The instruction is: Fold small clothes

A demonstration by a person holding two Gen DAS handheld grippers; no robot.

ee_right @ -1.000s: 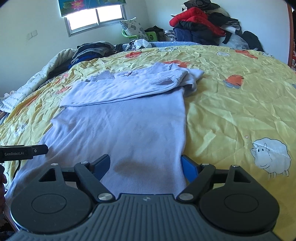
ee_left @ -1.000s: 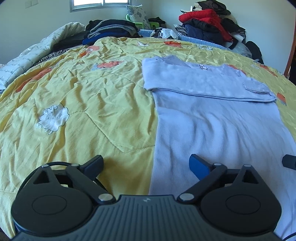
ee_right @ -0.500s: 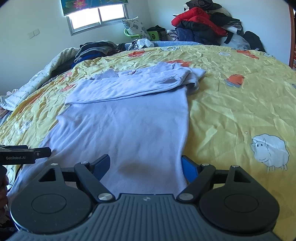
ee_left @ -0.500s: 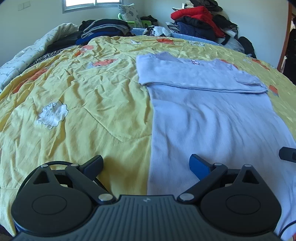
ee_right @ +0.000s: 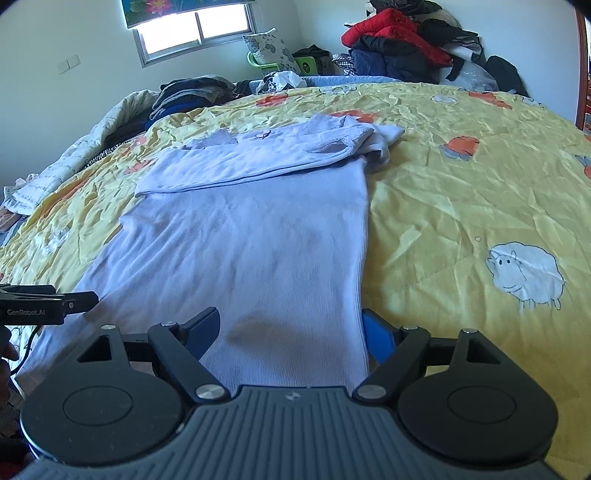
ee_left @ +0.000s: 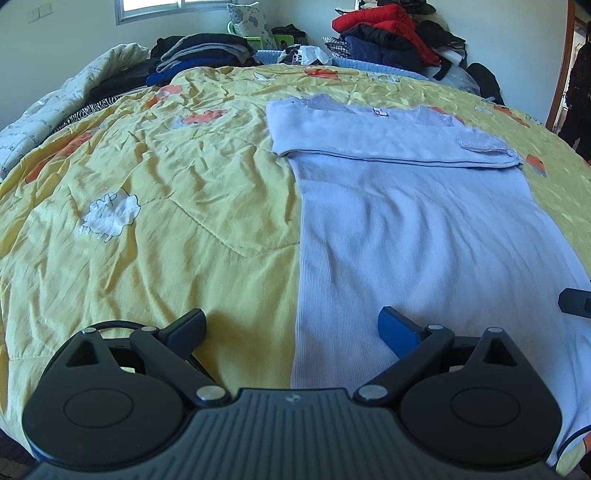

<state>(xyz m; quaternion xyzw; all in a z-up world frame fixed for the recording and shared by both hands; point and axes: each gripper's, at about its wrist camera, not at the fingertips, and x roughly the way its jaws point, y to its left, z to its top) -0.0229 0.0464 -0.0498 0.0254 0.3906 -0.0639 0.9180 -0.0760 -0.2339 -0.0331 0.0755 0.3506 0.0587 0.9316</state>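
Note:
A pale lilac top (ee_left: pixel 417 221) (ee_right: pixel 243 236) lies flat on the yellow bedspread (ee_left: pixel 147 192) (ee_right: pixel 461 206), its sleeves folded across the far end. My left gripper (ee_left: pixel 291 325) stands open over the garment's near left hem, one finger above the bedspread and the other above the cloth. Wide open too, my right gripper (ee_right: pixel 291 325) hovers over the near right hem, with the garment's right edge running beside its right finger. Neither holds anything. The left gripper's tip (ee_right: pixel 79 301) shows at the left edge of the right wrist view.
Piles of clothes (ee_left: pixel 388 40) (ee_right: pixel 399 44) are heaped at the head of the bed. A folded dark stack (ee_left: pixel 207 51) and a quilt (ee_left: pixel 55 107) lie at the far left. A window (ee_right: pixel 192 29) is in the back wall.
Both views have drifted slightly back and sideways along the near hem. The garment lies unchanged and both grippers stay open.

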